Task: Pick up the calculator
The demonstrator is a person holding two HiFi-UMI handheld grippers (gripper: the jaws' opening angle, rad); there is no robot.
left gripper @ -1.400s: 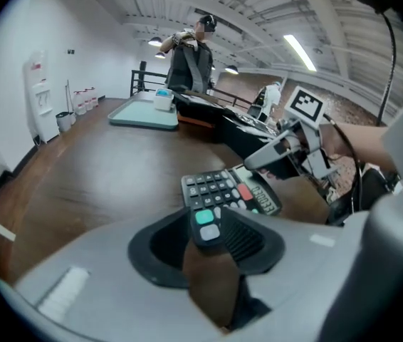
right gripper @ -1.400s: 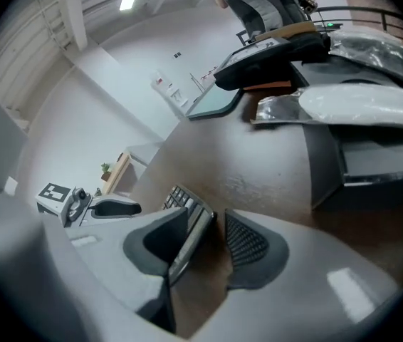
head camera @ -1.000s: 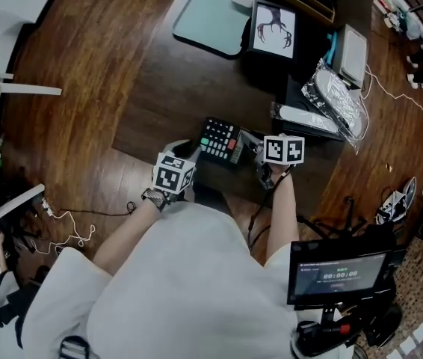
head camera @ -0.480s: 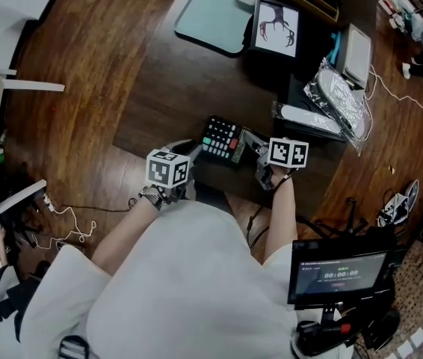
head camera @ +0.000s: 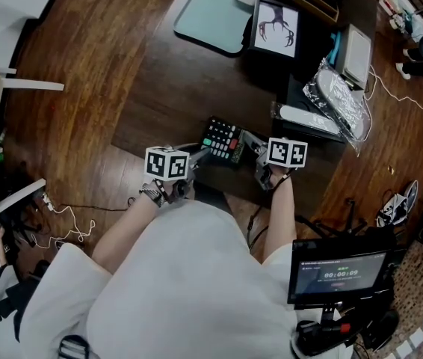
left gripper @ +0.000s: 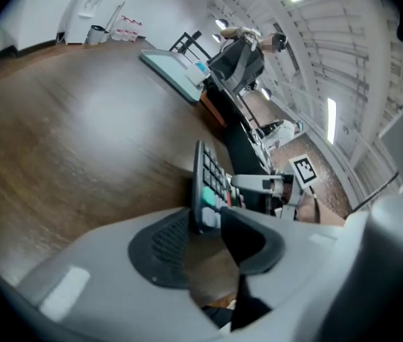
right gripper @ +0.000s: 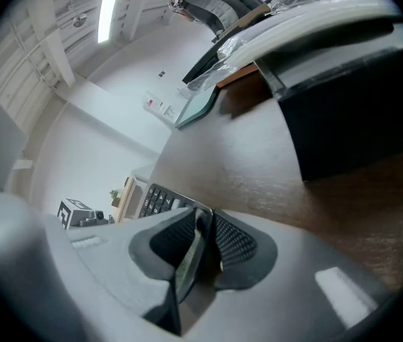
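The black calculator, with coloured keys, is held just above the dark table. My right gripper is shut on its right edge. In the right gripper view the thin edge sits clamped between the ribbed pads of that gripper, and the calculator's keys show past them. My left gripper is at the calculator's near left corner. Its jaws are opening. In the left gripper view the calculator's end stands between the wide-apart jaws of the left gripper, and the pads do not press on it.
At the far side of the table lie a teal mat and an antler picture. A plastic-wrapped bundle lies on black boxes to the right. A white cable trails on the floor at the left, and a monitor stands near right.
The left gripper has rolled and shifted slightly toward the calculator's near left corner. The right gripper and the calculator have stayed in place.
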